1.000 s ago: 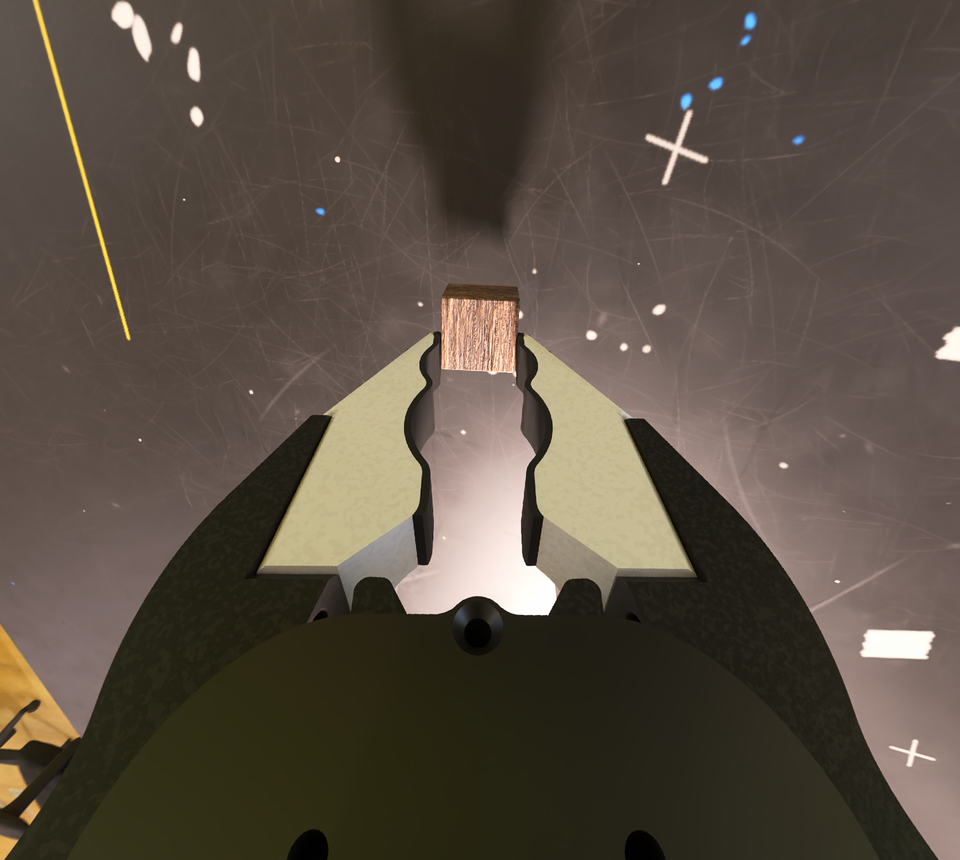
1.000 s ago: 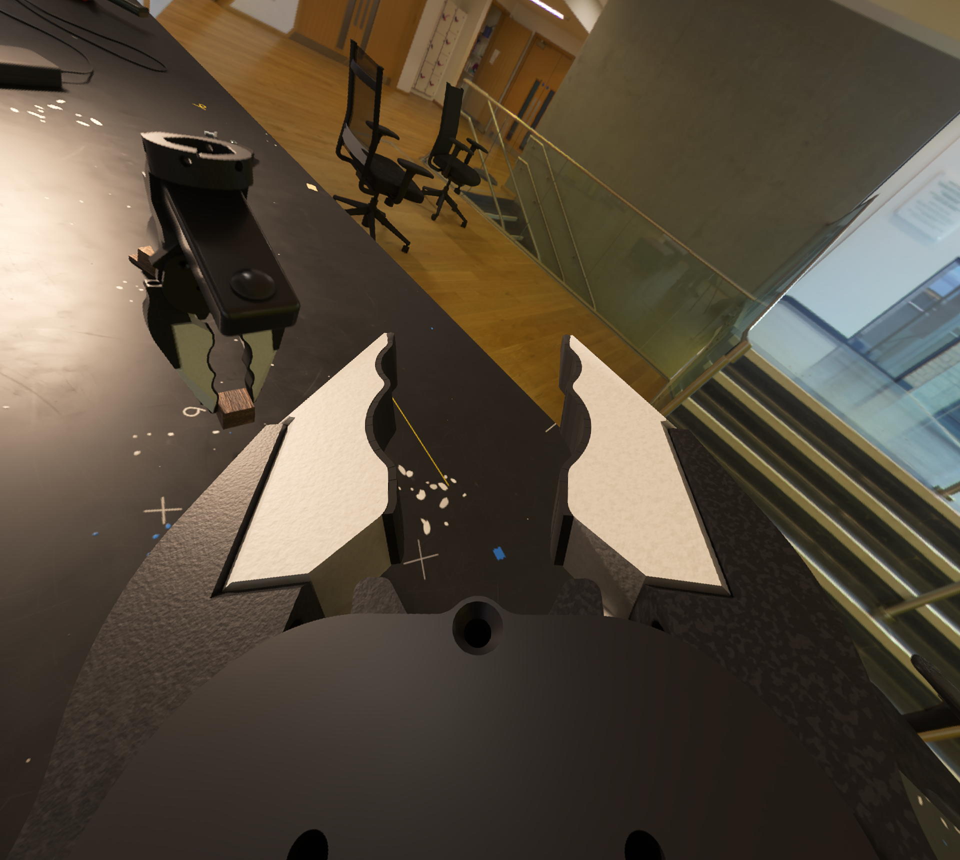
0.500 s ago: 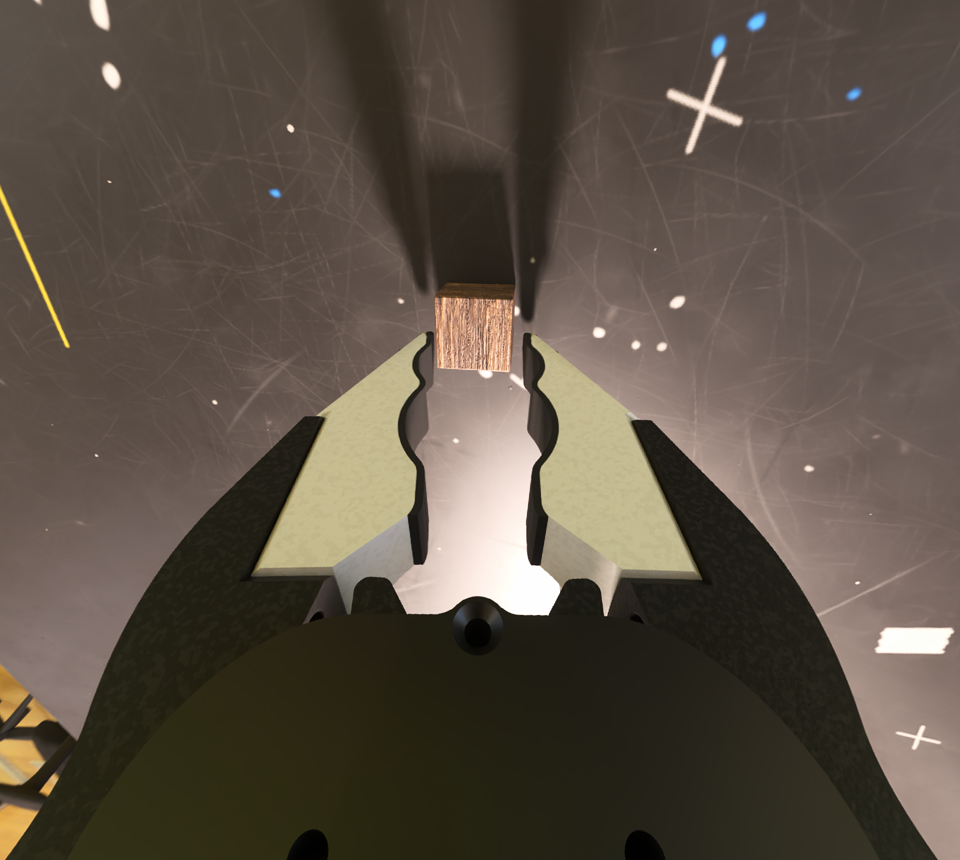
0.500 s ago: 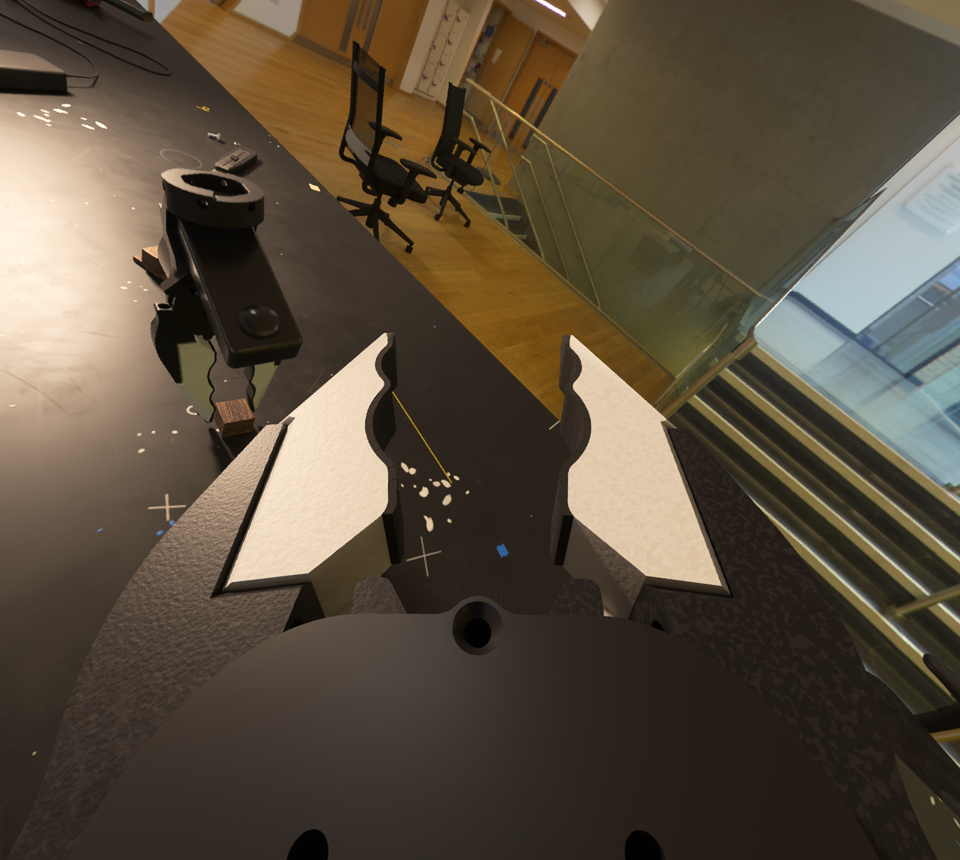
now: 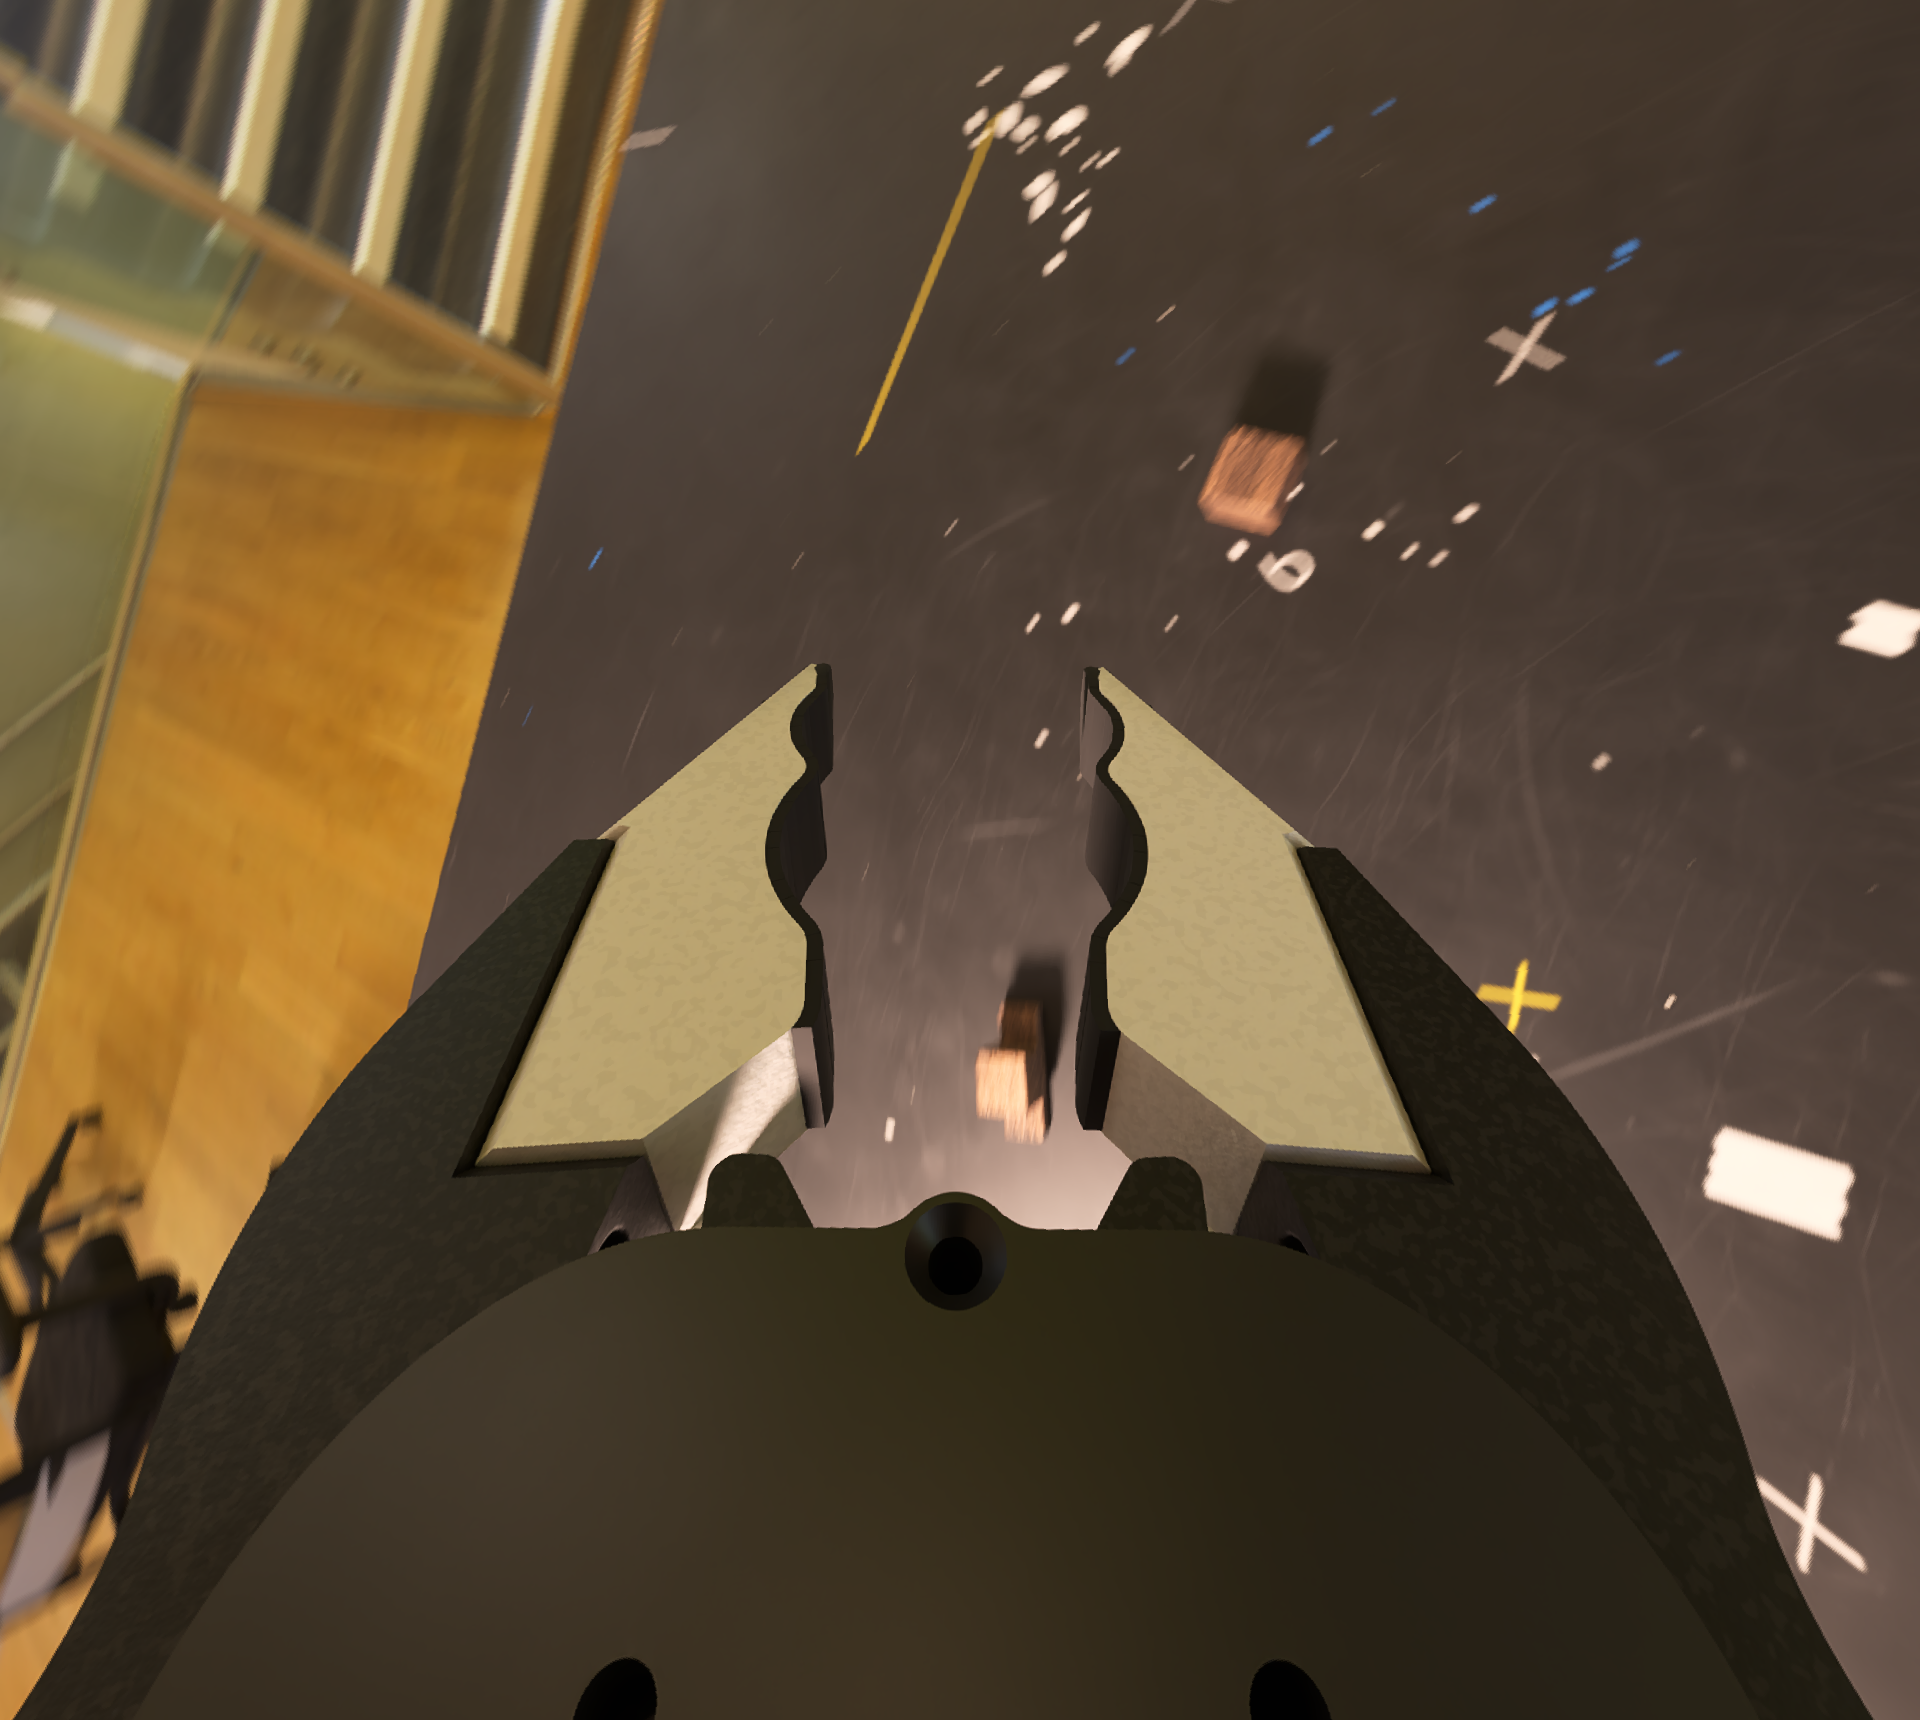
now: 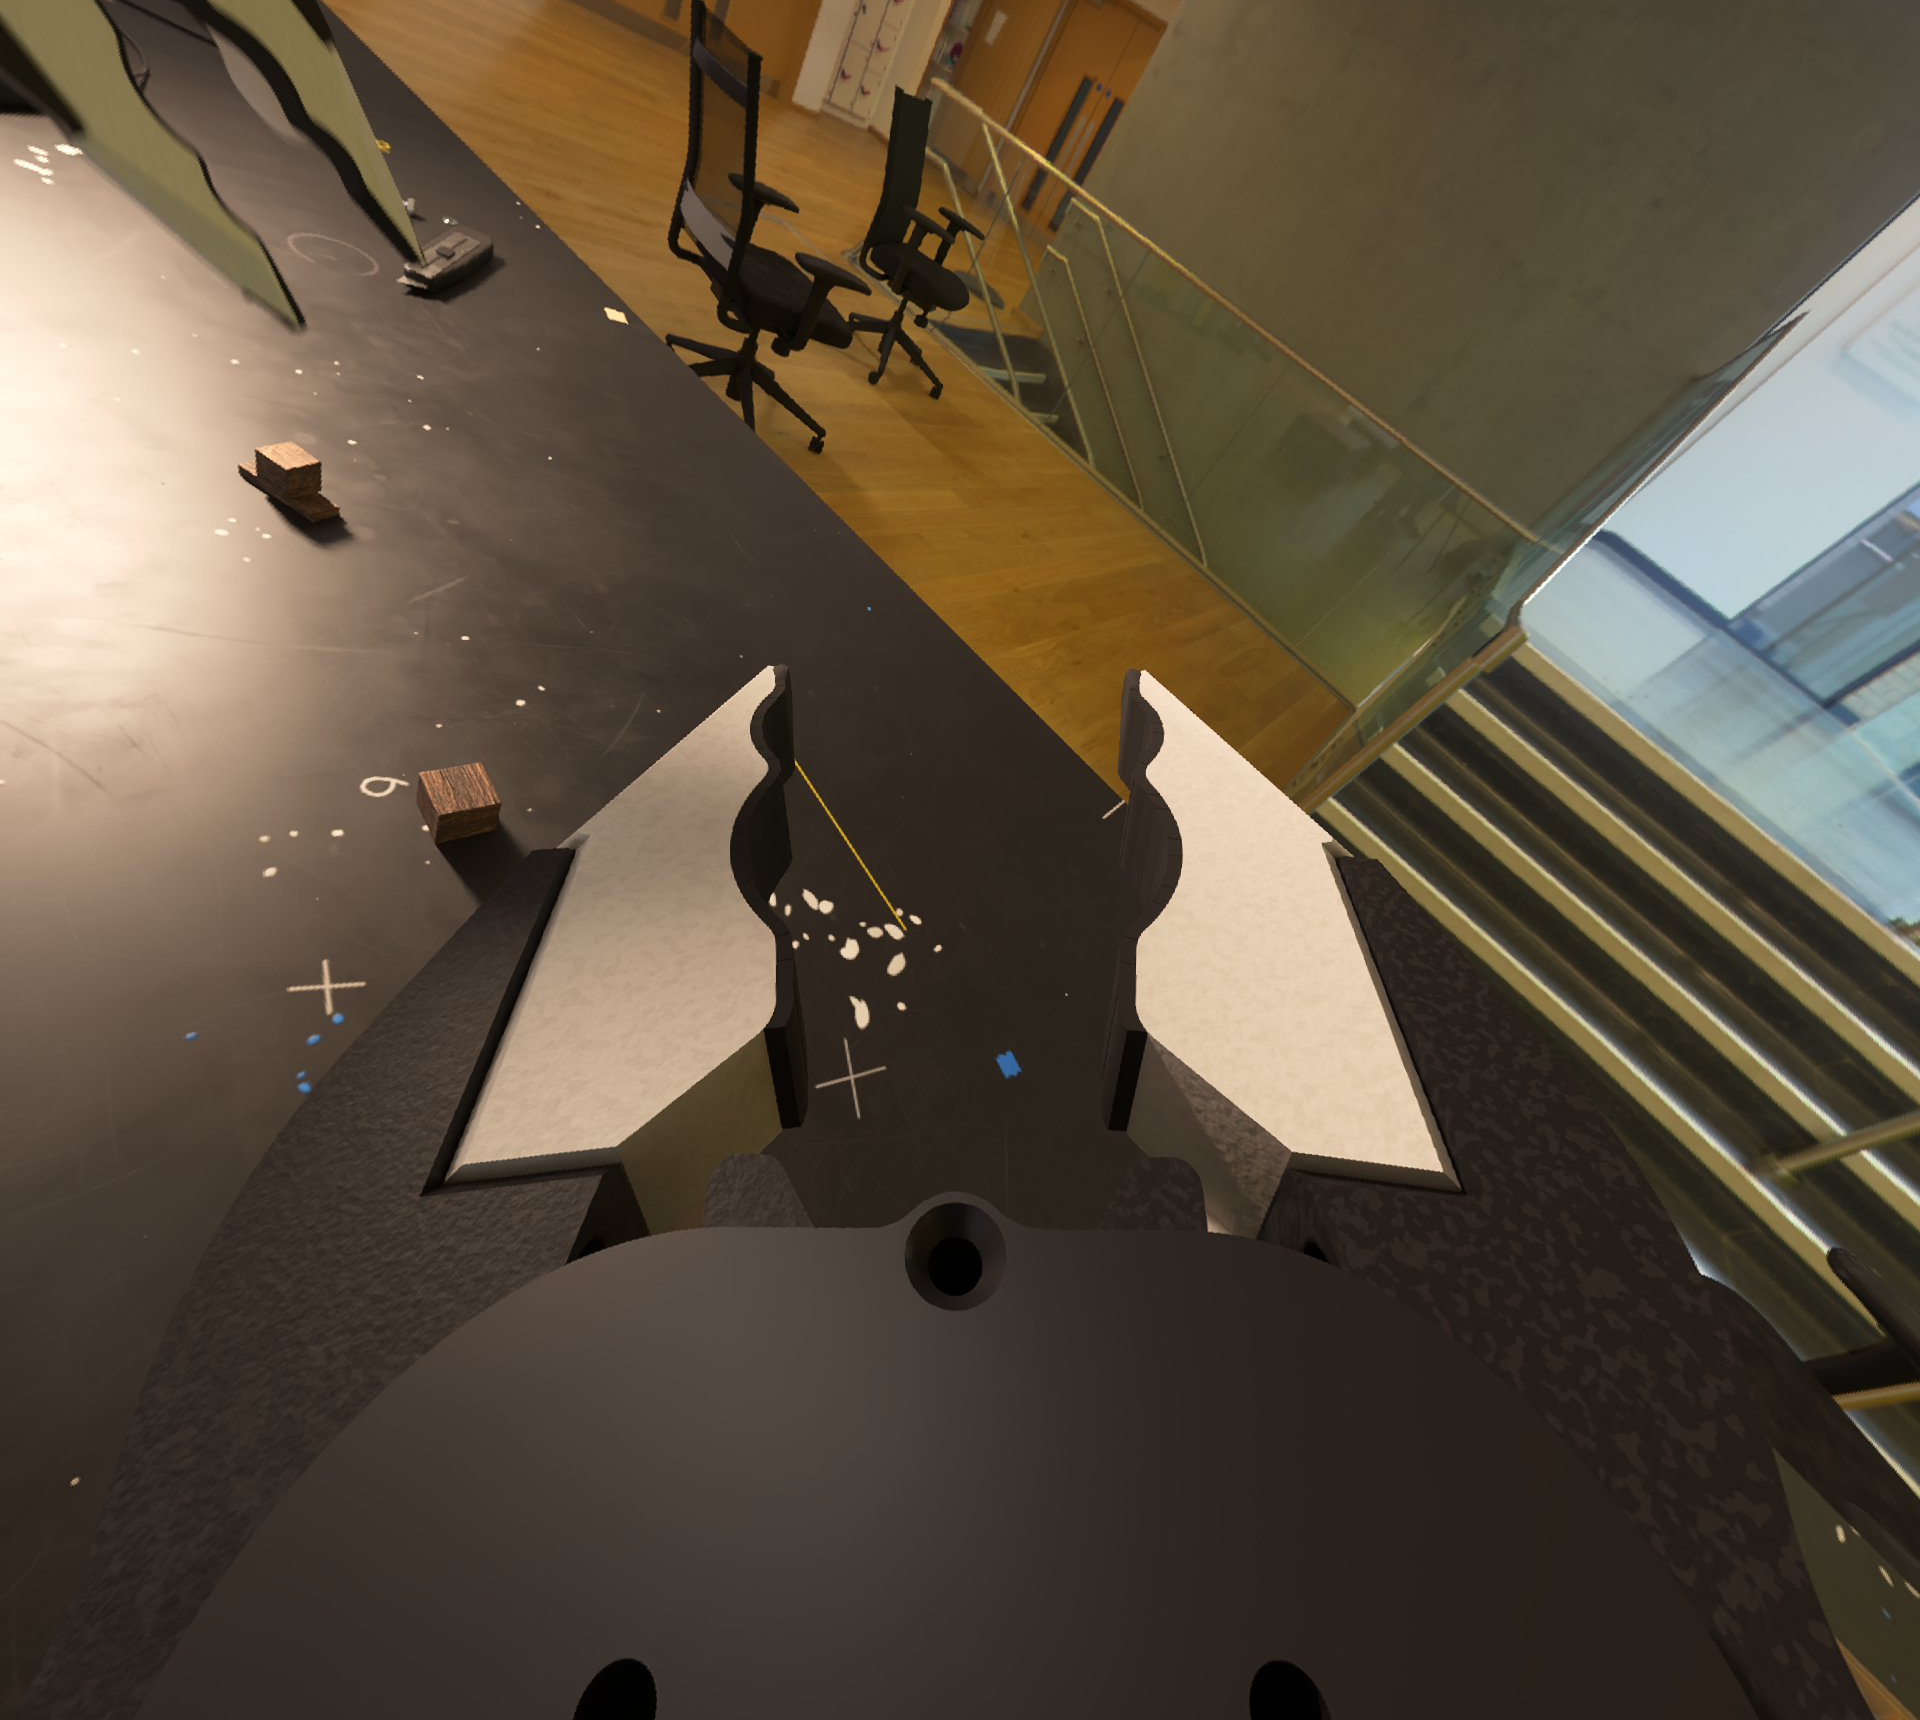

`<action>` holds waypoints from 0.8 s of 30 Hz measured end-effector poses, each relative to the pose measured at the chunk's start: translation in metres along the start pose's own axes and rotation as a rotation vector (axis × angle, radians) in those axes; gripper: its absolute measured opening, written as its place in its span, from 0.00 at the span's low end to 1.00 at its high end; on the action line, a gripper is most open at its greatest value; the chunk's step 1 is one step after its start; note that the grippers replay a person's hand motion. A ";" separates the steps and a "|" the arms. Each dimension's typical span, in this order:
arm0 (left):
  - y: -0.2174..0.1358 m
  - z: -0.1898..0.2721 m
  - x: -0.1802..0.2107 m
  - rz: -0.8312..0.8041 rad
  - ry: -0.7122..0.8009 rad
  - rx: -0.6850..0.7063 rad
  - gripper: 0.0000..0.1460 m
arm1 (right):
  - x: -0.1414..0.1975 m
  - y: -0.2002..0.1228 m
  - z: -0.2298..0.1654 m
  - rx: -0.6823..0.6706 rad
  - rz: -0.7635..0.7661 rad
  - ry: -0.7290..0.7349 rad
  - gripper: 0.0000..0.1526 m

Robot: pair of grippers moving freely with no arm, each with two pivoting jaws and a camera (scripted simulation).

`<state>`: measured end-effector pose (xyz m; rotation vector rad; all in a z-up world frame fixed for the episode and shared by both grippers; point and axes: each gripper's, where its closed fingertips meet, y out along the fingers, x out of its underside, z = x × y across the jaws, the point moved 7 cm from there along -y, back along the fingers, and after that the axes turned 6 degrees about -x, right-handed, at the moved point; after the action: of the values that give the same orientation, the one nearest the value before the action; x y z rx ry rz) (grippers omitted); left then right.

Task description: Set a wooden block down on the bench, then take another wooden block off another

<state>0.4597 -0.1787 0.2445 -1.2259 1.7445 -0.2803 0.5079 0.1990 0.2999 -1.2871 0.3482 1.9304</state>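
— Dark, scratched surface (image 6: 582,590) runs along a timber floor (image 6: 935,465), with two black office chairs (image 6: 769,268) beyond its edge and a glass railing (image 6: 1247,423) farther right. What lies on it?

— White paint specks, small crosses, blue flecks and a thin yellow line (image 6: 847,844). A dark wooden block (image 6: 458,802) stands alone on the surface, just left of the right claw (image 6: 956,694), next to a small white loop mark (image 6: 382,784).

— And the other blocks?

— Farther off, a light wooden block (image 6: 288,467) sits on top of a flat darker one (image 6: 312,507), close to the bright glare on the surface. A small black device (image 6: 449,264) lies near the surface's edge beyond them.

— How does the right claw stand?

— Spread wide, with nothing between its fingers, only the surface with the specks and yellow line showing through the gap.

— And the left claw?

— Left claw (image 5: 956,683) is parted too, holding nothing. Its view is blurred. The dark wooden block (image 5: 1252,481) lies ahead and to the right of its tips, well apart from them. The stacked pair shows low in the gap between its fingers, light wooden block (image 5: 1008,1094) nearer the camera, lying on the surface below.

— Does the left claw show in the right wrist view?

— Yes, its pale fingers (image 6: 135,143) hang at the upper left, above the surface.
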 end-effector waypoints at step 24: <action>0.063 0.005 0.197 -0.308 -0.209 0.237 0.30 | 0.011 0.023 0.001 -0.022 -0.098 0.018 0.42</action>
<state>0.4165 -0.3103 0.0908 -1.2954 1.3022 -0.5058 0.4883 0.1889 0.2863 -1.3120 0.2688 1.8458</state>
